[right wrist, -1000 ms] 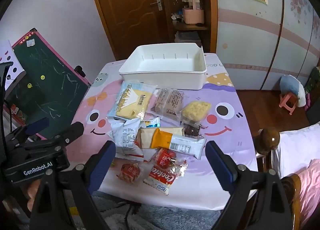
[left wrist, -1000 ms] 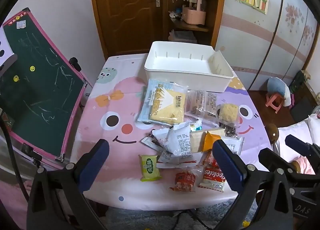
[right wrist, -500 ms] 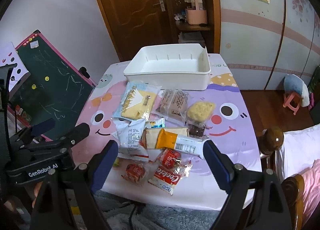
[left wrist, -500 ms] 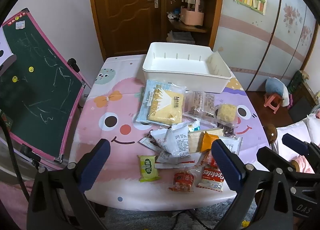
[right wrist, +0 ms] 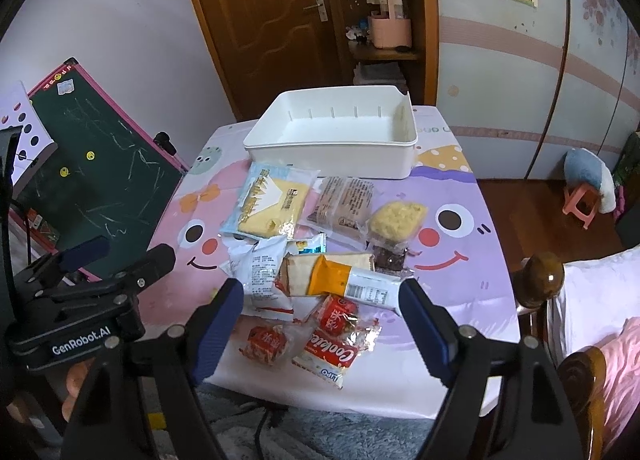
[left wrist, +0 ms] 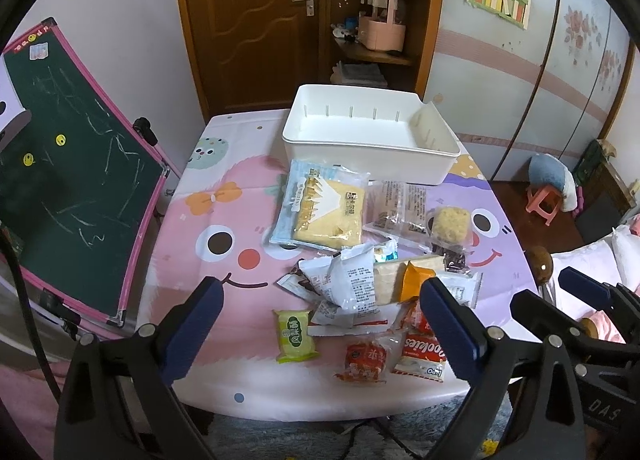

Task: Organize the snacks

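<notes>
An empty white bin [left wrist: 370, 140] [right wrist: 332, 140] stands at the far side of the table. In front of it lies a heap of snack packets: a big blue-and-yellow cake packet [left wrist: 320, 206] [right wrist: 268, 202], a white pouch [left wrist: 356, 284], an orange-and-white bar [right wrist: 344, 278], a red Cookies packet [right wrist: 330, 352] and a small green packet [left wrist: 295, 334]. My left gripper [left wrist: 320, 320] is open and empty above the near table edge. My right gripper [right wrist: 322, 324] is open and empty over the near snacks.
A green chalkboard with a pink frame [left wrist: 60, 164] leans at the left of the table. A wooden door and shelf [left wrist: 320, 20] stand behind. A wooden bedpost [right wrist: 544, 272] and bedding are at the right. The tablecloth [left wrist: 208, 220] is pink and purple.
Both grippers have drifted slightly forward and tilted a little; the table and snacks sit slightly differently in view. Nothing was picked up and the jaws stayed open.
</notes>
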Available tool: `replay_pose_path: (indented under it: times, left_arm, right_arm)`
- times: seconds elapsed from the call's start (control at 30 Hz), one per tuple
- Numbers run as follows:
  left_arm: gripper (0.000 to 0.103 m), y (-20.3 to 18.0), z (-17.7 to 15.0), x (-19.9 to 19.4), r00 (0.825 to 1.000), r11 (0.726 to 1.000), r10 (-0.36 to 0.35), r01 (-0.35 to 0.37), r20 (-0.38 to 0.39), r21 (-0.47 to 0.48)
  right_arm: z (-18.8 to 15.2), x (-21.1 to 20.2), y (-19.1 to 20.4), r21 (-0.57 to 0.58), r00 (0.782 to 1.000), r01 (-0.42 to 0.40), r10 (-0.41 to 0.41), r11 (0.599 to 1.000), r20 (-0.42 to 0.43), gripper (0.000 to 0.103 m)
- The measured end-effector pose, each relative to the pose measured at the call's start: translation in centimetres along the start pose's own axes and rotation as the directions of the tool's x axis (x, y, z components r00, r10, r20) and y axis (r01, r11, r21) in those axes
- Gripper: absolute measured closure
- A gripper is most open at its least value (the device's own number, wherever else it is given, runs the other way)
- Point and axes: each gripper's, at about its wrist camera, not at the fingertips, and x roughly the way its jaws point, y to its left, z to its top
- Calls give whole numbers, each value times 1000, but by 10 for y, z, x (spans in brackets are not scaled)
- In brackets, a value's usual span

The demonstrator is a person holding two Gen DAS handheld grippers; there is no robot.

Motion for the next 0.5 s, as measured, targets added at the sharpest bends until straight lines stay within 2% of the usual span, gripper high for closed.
replay_pose_path:
  times: [0.17, 0.5]
  left_arm:
    - [5, 1, 1, -1, 1000, 1000, -1, 1, 0, 1]
    - [5, 3, -1, -2, 1000, 1000, -2, 2, -9, 2]
  right_arm:
    - [-1, -2, -5, 36, 1000, -27, 27, 999, 9, 22]
    - [-2, -2, 0, 17, 1000, -28, 28, 999, 12, 22]
